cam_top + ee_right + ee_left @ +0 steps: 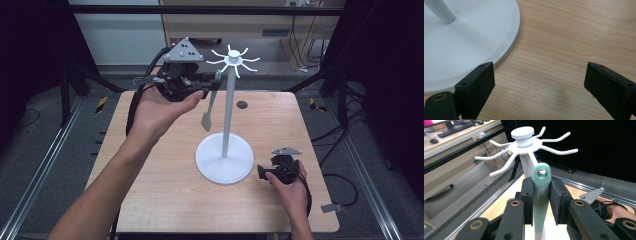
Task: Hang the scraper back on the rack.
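The left claw [541, 195] is closed on the handle of a green spatula [541, 192], held up just in front of the white rack [229, 105], whose hooks [499, 171] spread at the top. To hang it well, I think the hole in the handle must meet one hook tip before any release. The right claw [536, 87] rests wide open and empty on the wooden surface [165, 195], beside the rack's base [461, 45]. Dark curtains and cables surround the surface.

Even overhead light brightens the pale wooden table [165, 200] (surroundings dark); soft shadows, slight blur throughout.
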`<state>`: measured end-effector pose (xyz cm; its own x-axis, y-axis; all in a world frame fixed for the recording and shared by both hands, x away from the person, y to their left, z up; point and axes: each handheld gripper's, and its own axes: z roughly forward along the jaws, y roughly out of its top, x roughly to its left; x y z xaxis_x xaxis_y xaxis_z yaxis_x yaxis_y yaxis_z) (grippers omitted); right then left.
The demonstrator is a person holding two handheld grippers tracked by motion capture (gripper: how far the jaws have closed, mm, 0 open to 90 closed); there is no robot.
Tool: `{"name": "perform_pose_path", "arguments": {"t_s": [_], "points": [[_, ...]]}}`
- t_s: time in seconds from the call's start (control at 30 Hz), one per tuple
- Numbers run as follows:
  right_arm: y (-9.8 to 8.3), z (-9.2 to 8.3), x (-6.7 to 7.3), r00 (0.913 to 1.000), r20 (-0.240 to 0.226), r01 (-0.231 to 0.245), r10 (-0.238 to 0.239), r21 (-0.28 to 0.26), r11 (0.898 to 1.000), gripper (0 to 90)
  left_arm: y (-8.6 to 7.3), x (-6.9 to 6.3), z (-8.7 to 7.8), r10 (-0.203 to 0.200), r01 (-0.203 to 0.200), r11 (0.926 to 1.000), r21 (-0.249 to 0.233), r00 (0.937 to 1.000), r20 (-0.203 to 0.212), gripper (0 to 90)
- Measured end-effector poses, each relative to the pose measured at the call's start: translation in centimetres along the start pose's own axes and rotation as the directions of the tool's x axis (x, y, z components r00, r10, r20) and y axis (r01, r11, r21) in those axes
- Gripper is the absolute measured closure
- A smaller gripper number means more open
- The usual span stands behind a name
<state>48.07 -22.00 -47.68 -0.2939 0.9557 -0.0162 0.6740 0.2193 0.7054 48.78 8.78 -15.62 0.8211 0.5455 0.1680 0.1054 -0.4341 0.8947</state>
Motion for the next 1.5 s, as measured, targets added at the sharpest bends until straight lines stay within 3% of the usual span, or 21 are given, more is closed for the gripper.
{"name": "perform_pose_path", "arguments": {"t_s": [0.67,0.97,1.3,1.5], "points": [[0.0,0.0,0.0,1.0000,0.001,0.003,-0.003,0.000,1.000,10.0,-0.3,0.2,0.2,-0.010,0.010,0.9999,-0.008,0.9999,0.000,73.7],[0.0,0.0,0.0,1.0000,-0.003,0.004,-0.004,0.001,1.000,9.9,-0.7,0.6,0.2,-0.039,0.039,0.9990,-0.023,0.9991,0.014,72.8],[0.0,0.0,0.0,1.0000,-0.002,0.002,-0.002,0.003,1.000,9.8,-0.9,0.4,-0.1,-0.031,0.030,0.9990,-0.033,0.9995,-0.004,65.5],[0.0,0.0,-0.1,1.0000,-0.003,0.005,-0.005,0.004,1.000,9.8,-1.3,0.3,-1.2,-0.022,0.021,0.9988,-0.045,0.9996,-0.020,62.1]]}}
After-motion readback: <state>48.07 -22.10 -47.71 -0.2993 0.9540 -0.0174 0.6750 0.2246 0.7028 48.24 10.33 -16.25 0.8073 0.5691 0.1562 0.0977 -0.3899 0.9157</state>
